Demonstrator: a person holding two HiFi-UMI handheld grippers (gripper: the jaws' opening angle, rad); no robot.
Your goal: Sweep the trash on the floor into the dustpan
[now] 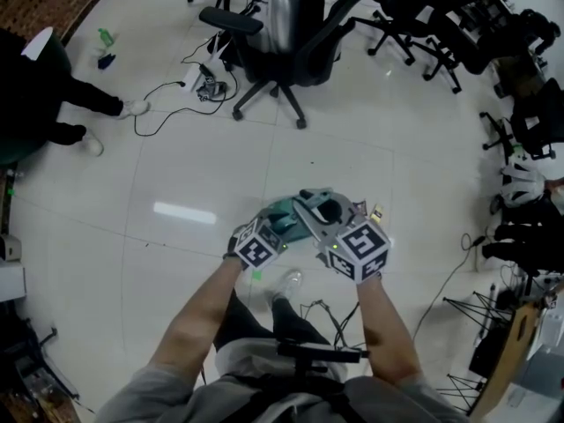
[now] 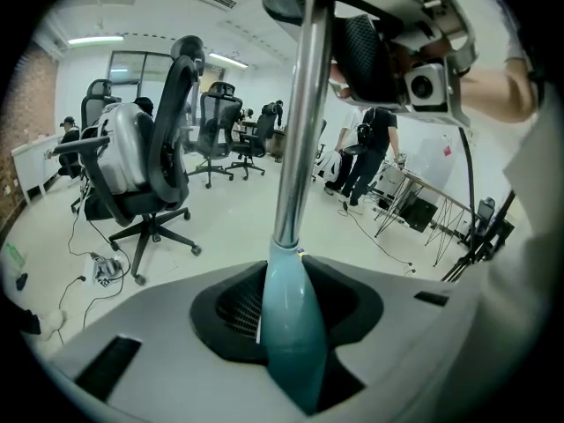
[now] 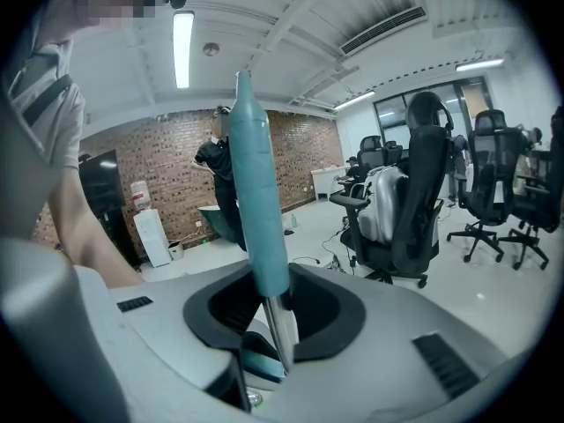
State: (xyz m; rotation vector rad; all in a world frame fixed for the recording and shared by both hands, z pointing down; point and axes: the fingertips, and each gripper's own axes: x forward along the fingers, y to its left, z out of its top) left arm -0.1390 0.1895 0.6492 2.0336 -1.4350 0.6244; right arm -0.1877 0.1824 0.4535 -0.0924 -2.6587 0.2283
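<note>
1. Judged from the grip, the step in hand is taking up the sweeping tool; no sweeping is under way. Both grippers are on one long handle (image 2: 300, 130) that stands roughly upright at the near centre, just ahead of the person's shoe (image 1: 286, 282).
2. The left gripper (image 2: 295, 342) has its jaws partly apart and clamped on the teal collar (image 2: 291, 307) at the handle's lower end.
3. The right gripper (image 3: 269, 329) sits higher, its jaws drawn in narrow on the pole, just where the teal grip (image 3: 254, 192) ends.
4. A teal shape (image 1: 284, 215) lies under the grippers in the head view. I cannot tell whether it is a broom head or the dustpan. No trash shows plainly on the tiles nearby.
5. The next move likely calls for a firm two-point hold, then bringing the tool's head down to the floor (image 1: 176, 166) and finding the scraps.
6. There are open tiles to the left and just beyond. Farther off stand an office chair (image 1: 282, 42) and loose cables (image 1: 163, 95). Tripod stands (image 1: 467, 315) crowd the right, and a seated person (image 1: 35, 95) is at far left.
</note>
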